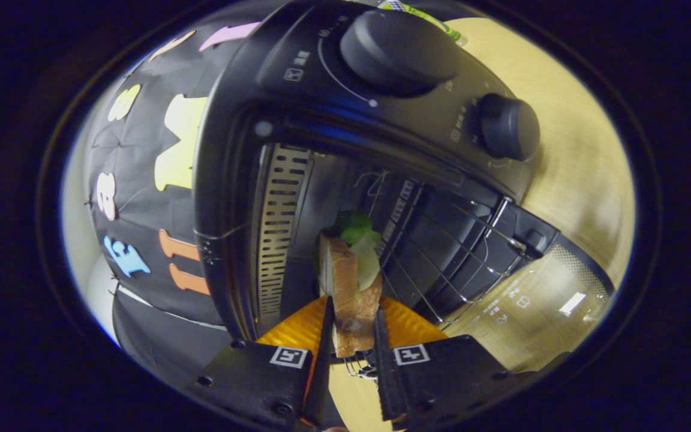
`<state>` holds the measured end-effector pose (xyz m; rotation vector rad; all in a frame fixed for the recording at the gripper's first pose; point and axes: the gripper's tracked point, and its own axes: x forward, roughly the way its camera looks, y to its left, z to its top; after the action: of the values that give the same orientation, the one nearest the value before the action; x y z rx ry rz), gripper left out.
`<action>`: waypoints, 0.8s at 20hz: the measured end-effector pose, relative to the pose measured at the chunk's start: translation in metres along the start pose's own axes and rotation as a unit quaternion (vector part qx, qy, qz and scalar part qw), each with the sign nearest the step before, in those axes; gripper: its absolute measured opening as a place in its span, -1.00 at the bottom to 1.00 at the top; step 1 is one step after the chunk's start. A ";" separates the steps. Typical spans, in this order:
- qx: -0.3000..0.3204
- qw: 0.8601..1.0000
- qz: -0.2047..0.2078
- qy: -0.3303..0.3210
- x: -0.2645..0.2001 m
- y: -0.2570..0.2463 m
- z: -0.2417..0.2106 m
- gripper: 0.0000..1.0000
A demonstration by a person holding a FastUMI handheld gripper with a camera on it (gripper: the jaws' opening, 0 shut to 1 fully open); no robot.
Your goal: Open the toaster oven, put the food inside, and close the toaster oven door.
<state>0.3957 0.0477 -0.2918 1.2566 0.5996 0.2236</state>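
Through the gripper view I see my claw (351, 336) clamped on the sandwich (345, 282), both fingers pressing its bread slices, green lettuce sticking out ahead. The sandwich sits at the mouth of the toaster oven (321, 120), whose door (531, 300) hangs open over the wooden table (579, 162). The wire rack (447, 252) lies just beside it, two knobs (399, 51) beyond.

the gripper (352, 336) pinches a sandwich (348, 282) between both fingers, just inside the open toaster oven (297, 114).
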 end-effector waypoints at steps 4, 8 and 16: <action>-0.088 0.994 -0.062 0.016 -0.007 0.000 -0.008 0.58; -0.150 0.980 -0.124 0.051 -0.020 -0.004 -0.017 0.83; -0.256 0.950 -0.158 0.080 -0.079 0.017 -0.040 0.92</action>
<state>0.3118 0.0487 -0.2591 0.6335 0.8112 0.1968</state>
